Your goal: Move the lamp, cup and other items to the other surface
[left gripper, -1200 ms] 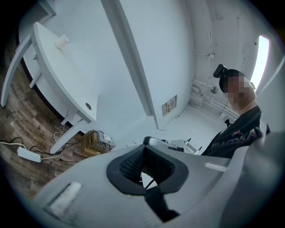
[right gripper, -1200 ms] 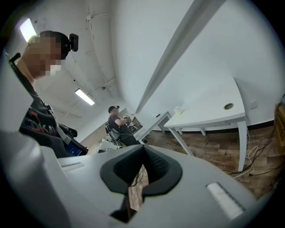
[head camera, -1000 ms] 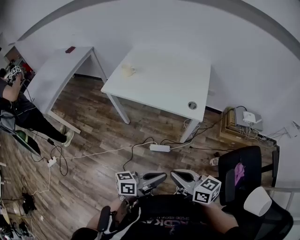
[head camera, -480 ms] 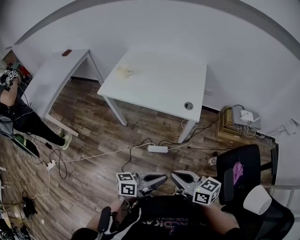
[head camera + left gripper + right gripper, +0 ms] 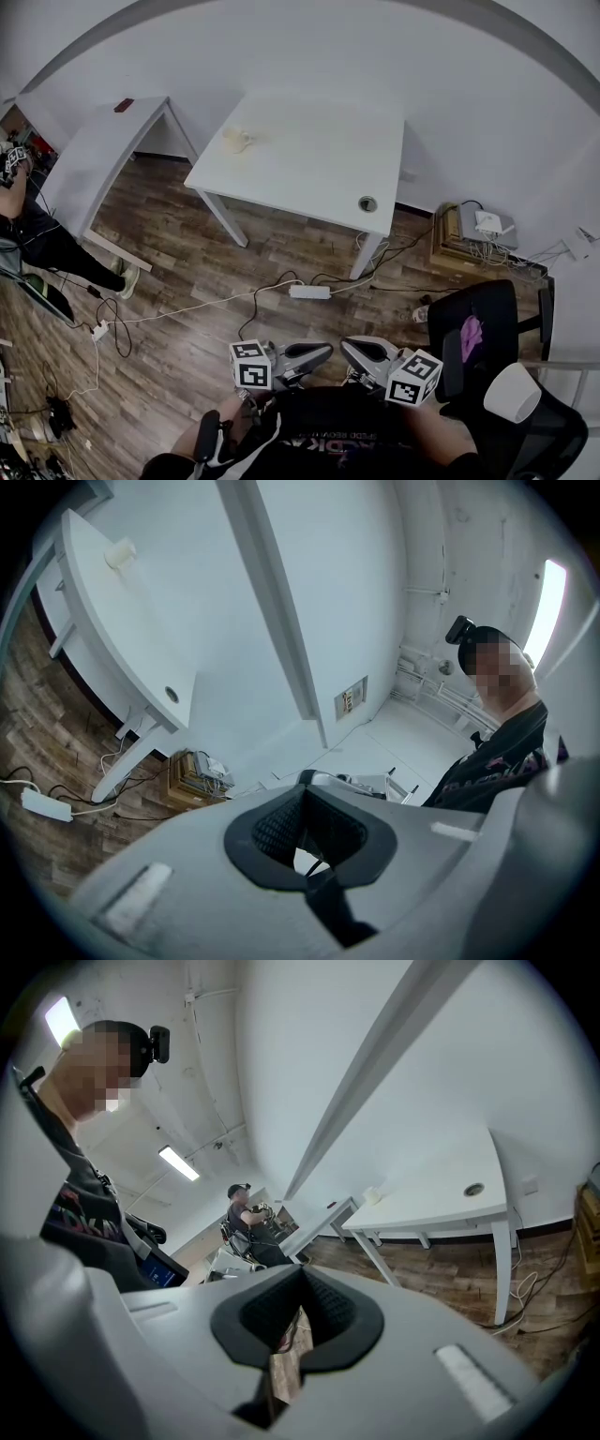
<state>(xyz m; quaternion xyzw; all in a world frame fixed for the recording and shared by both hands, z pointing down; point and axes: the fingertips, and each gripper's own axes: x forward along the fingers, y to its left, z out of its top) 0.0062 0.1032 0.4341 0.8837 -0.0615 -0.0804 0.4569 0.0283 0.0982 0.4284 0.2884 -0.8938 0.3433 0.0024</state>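
Observation:
A pale cup [image 5: 236, 139] stands on the far left part of the white table [image 5: 309, 169]. The left gripper view shows the same cup [image 5: 120, 553] far off, and in the right gripper view the cup [image 5: 372, 1195] is tiny. Low in the head view, close to the person's body, my left gripper [image 5: 323, 352] and right gripper [image 5: 349, 349] point toward each other. The left gripper [image 5: 302, 794] has its jaws together with nothing in them. So does the right gripper [image 5: 302, 1274]. Both are far from the table.
A second white table [image 5: 103, 155] at the left carries a small dark red item [image 5: 123, 105]. A power strip [image 5: 309, 292] and cables lie on the wood floor. A black chair [image 5: 483, 342] and a white rounded object [image 5: 514, 398] are at the right; another person [image 5: 37, 230] at the left.
The tables and floor have slid slightly leftward in the head view as the person moves. Both grippers stay shut and held the same way before the body.

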